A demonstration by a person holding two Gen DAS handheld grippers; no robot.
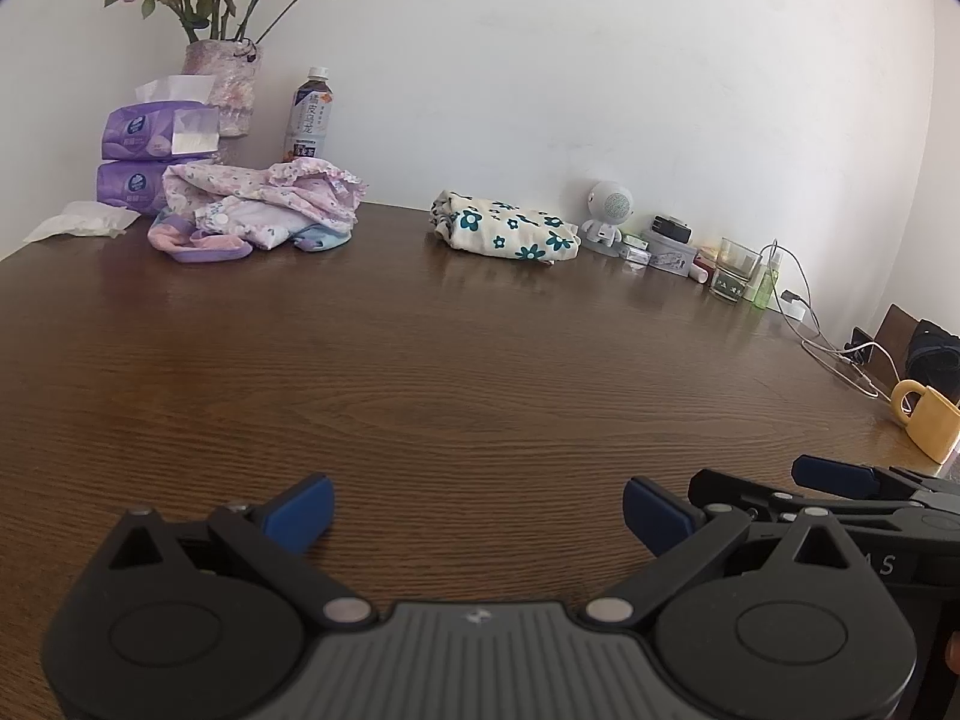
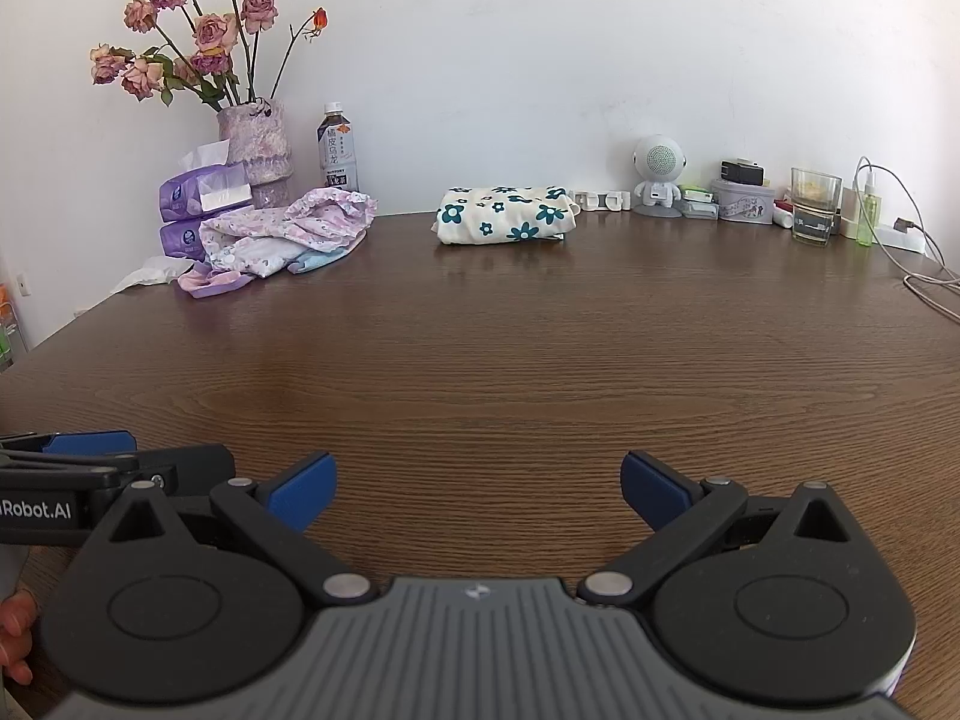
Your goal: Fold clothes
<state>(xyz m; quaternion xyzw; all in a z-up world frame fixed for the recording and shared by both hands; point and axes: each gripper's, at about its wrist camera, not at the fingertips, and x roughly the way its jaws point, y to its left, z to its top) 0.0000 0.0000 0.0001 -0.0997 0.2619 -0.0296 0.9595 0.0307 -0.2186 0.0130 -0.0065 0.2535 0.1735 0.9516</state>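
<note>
Left gripper [image 1: 478,513]: jaws spread to their widest, nothing between the blue pads [image 1: 300,510], only bare table [image 1: 480,396] beneath. Right gripper [image 2: 478,489]: likewise fully spread and holding nothing. The two tools sit side by side, low over the near edge of the table; each wrist view catches only a cut-off side portion of the other.

Clothes lie well apart from both grippers, at the far edge by the wall. A loose heap of pink and purple floral garments [image 2: 282,234] sits at far left, overlapping so that separate pieces cannot be counted. A folded cream cloth with teal flowers [image 2: 507,213] rests near the middle.

Behind the heap: stacked tissue packs [image 2: 201,204], partly covered by it, a vase of roses [image 2: 255,138] and a bottle [image 2: 338,147].

The left view alone shows a yellow mug [image 1: 927,420], cut by the frame, and cuts off the rose heads. The right view alone shows a fingertip [image 2: 15,636] at the lower left edge. Small items near the glass [image 2: 813,207] are hard to identify.
</note>
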